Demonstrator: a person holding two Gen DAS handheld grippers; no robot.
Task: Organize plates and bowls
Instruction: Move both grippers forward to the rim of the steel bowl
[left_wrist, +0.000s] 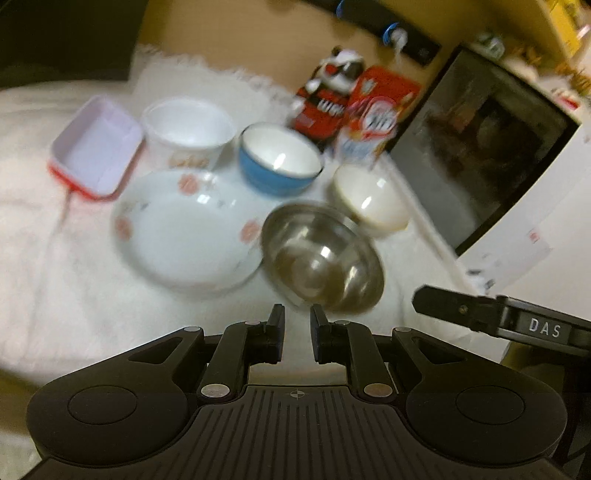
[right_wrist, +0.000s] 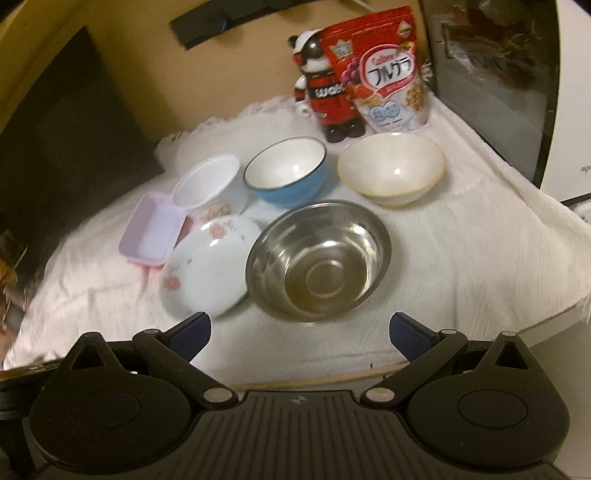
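- The dishes sit spread over a white cloth on the worktop (right_wrist: 461, 258), none stacked yet, so sorting looks barely begun.
- The left tongs (left_wrist: 297, 319) are nearly closed and empty, just short of the steel bowl (left_wrist: 321, 254).
- The right tongs (right_wrist: 300, 325) stand wide, empty, framing the same bowl.
- The floral plate (right_wrist: 207, 269) touches it; blue bowl (right_wrist: 286, 170) and cream bowl (right_wrist: 391, 168) sit behind.
- The next move likely calls for clamping a rim cleanly.

right tool (right_wrist: 299, 328) open | steel bowl (right_wrist: 319, 258) ahead (empty)
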